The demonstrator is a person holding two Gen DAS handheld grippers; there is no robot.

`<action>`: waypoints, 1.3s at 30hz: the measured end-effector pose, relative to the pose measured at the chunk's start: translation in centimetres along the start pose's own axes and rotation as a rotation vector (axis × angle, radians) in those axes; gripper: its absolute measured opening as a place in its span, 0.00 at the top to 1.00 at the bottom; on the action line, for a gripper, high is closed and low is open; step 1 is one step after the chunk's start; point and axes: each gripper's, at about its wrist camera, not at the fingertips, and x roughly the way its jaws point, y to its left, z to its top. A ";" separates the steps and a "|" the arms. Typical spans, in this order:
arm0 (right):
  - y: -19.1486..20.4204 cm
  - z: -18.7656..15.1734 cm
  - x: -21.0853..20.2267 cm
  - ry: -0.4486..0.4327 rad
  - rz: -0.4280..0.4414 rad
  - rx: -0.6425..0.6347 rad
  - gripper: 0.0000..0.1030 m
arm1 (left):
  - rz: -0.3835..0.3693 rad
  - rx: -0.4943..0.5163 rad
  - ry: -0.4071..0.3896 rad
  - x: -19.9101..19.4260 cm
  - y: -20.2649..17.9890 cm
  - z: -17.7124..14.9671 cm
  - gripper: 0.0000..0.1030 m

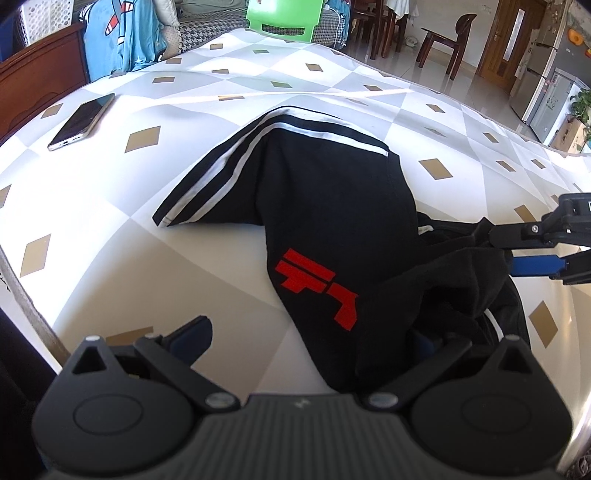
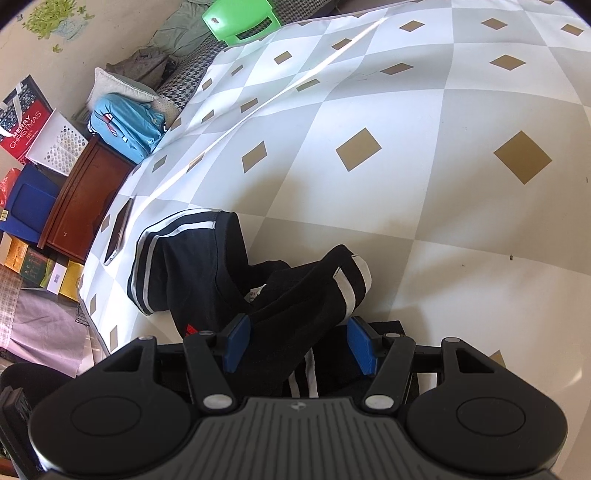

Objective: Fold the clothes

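Lying bunched between both open tongs (image 1: 310, 339) (image 2: 299, 343) — black shirt (image 1: 332, 221), ungripped.

Green chair (image 1: 282, 16), wooden door (image 1: 508, 40), glossy floor (image 1: 476, 99)

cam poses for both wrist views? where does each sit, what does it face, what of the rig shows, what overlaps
Left wrist: on the left gripper, angled down over the black garment on the checked tablecloth; its own fingers frame the bottom, and the right gripper enters at the right edge.
Right wrist: on the right gripper, angled down at the garment's bunched striped end, which lies between its blue pads.
Shared: garment, tablecloth, phone, green chair, light-blue cloth.
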 end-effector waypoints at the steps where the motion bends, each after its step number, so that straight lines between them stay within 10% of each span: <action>1: -0.1 0.1 0.2 0.000 -0.002 0.009 0.44 | 0.001 -0.004 0.003 0.2 0.1 -0.1 0.00; 7: -0.4 0.4 1.8 0.017 -0.008 0.062 0.44 | 0.004 0.018 0.004 0.9 0.2 -0.8 0.00; 18: 3.3 0.7 1.1 -0.083 0.017 -0.105 0.81 | -0.022 0.048 -0.021 0.8 -0.4 -0.8 0.00; 29: 9.2 -0.9 2.6 -0.021 0.105 -0.347 0.77 | -0.092 0.231 -0.247 -3.5 -2.7 -1.5 0.00; 39: 9.9 -2.1 4.2 0.085 0.151 -0.365 0.55 | -0.157 0.090 -0.035 1.6 -1.4 -1.4 0.00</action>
